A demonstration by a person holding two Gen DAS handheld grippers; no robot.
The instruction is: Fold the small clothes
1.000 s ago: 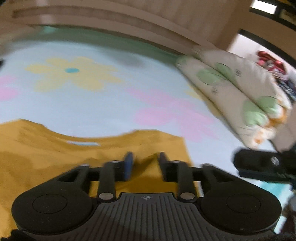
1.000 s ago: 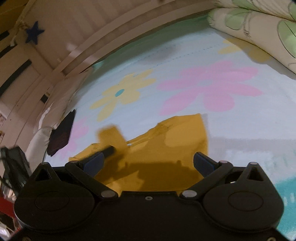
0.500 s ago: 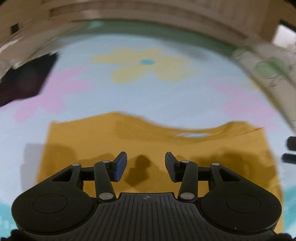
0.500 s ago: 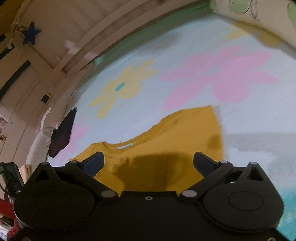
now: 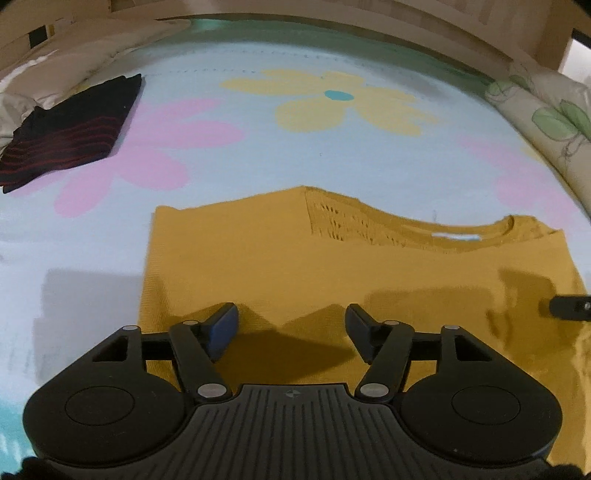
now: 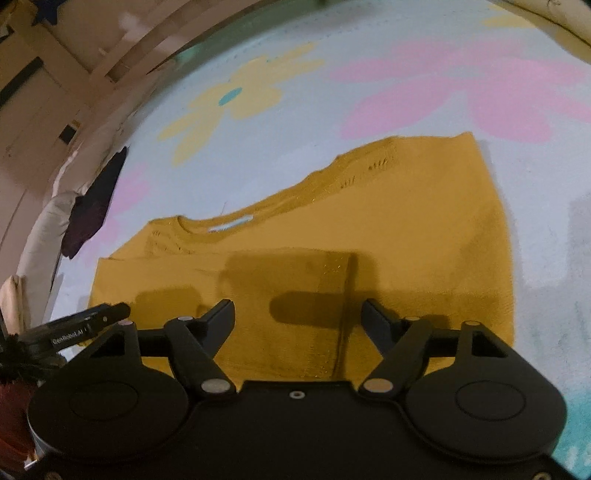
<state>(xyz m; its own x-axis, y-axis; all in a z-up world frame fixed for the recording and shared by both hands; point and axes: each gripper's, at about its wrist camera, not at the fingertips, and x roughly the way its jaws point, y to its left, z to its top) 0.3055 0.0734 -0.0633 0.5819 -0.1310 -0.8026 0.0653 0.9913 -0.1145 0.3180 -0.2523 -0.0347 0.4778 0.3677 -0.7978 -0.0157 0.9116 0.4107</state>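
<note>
A mustard yellow knit sweater [image 5: 332, 266] lies flat on a light blue flowered bedspread [image 5: 258, 155], its sleeves folded in over the body, neckline toward the far side. It also shows in the right wrist view [image 6: 388, 229]. My left gripper [image 5: 291, 325] is open and empty, hovering over the sweater's near left part. My right gripper [image 6: 297, 321] is open and empty over the sweater's near edge, above a folded-in sleeve. The right gripper's tip [image 5: 570, 306] shows at the left wrist view's right edge. The left gripper [image 6: 88, 321] shows at the right wrist view's left edge.
A folded black garment with red stripes [image 5: 70, 129] lies at the far left of the bed, also in the right wrist view [image 6: 94, 206]. Leaf-print pillows [image 5: 546, 125] lie along the right side. A wooden bed frame [image 5: 332, 22] runs along the far side.
My left gripper let go of the sweater's right part, opened wider and swung left over the sweater. The right gripper narrowed a little and came in over the sweater. A sleeve now lies folded in.
</note>
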